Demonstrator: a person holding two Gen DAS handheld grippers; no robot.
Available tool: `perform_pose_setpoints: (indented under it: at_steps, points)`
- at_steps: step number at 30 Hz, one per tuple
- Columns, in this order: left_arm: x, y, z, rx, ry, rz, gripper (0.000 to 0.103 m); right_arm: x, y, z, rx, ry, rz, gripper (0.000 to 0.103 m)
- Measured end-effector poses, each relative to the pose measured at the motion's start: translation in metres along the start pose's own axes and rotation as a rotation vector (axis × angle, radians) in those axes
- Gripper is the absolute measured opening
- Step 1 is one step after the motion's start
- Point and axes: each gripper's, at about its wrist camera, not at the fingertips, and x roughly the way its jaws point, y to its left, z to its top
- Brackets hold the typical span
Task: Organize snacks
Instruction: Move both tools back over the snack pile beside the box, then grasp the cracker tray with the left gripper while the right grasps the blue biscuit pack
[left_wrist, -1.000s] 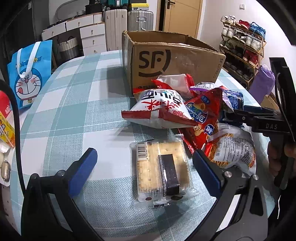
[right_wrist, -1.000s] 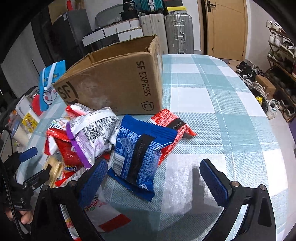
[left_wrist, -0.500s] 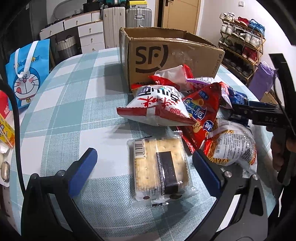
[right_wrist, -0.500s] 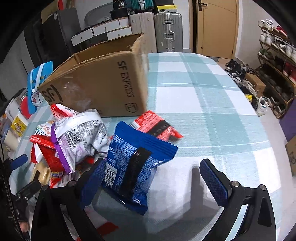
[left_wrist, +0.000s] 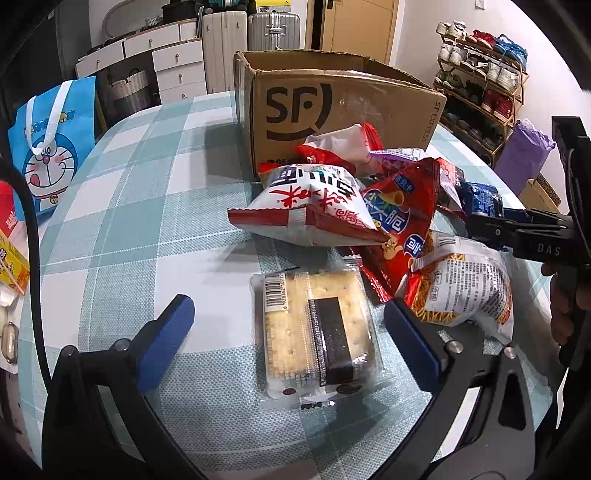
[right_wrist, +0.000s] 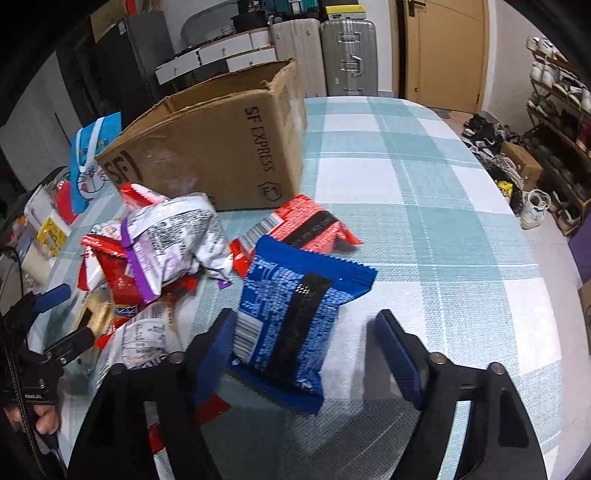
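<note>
**Two packets lined up, neither one gripped yet**

Left wrist view: your left gripper (left_wrist: 288, 339) is spread wide, its blue pads on either side of the clear-wrapped cracker pack (left_wrist: 317, 328), which lies flat on the checked tablecloth (left_wrist: 140, 221). Neither pad touches the wrapper. The right-hand pad sits just beside the noodle-snack bag (left_wrist: 461, 291), so come down with the pack centred or you are likely to catch that bag's edge too. Pinch across the short width, on the cracker block itself and not on the loose film rim, which would probably slip. Behind the pack, the white-and-red chip bag (left_wrist: 310, 206) and the red snack bag (left_wrist: 402, 218) lean in a heap against the SF cardboard box (left_wrist: 332, 107), open at the top and the likely place for everything.

Right wrist view: your right gripper (right_wrist: 306, 347) is also apart, though narrower, straddling the near end of the blue snack packet (right_wrist: 295, 321). The left pad looks to be at the packet's edge; I cannot tell whether it touches. The right pad is clear of it. The packet is puffy, so close gently and further in from the crimped seam. The red packet (right_wrist: 295, 229) lies just beyond, near the box corner, and the silver-and-purple bag (right_wrist: 170, 240) crowds your left side.
</note>
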Motion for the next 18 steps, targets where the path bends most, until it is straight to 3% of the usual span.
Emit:
perform_pose_setpoints:
  at_steps: [5, 13, 18]
  points:
    - [0.000, 0.000, 0.000, 0.008, 0.005, -0.005, 0.103, -0.005, 0.009, -0.002, -0.024, -0.006, 0.041, 0.049]
    - [0.001, -0.003, -0.004, 0.028, 0.029, -0.020, 0.103, -0.016, 0.016, -0.004, -0.054, -0.038, 0.068, 0.044]
    - [0.007, 0.000, -0.004, 0.000, 0.052, 0.008, 0.103, -0.028, 0.016, -0.001, -0.052, -0.067, 0.086, 0.044]
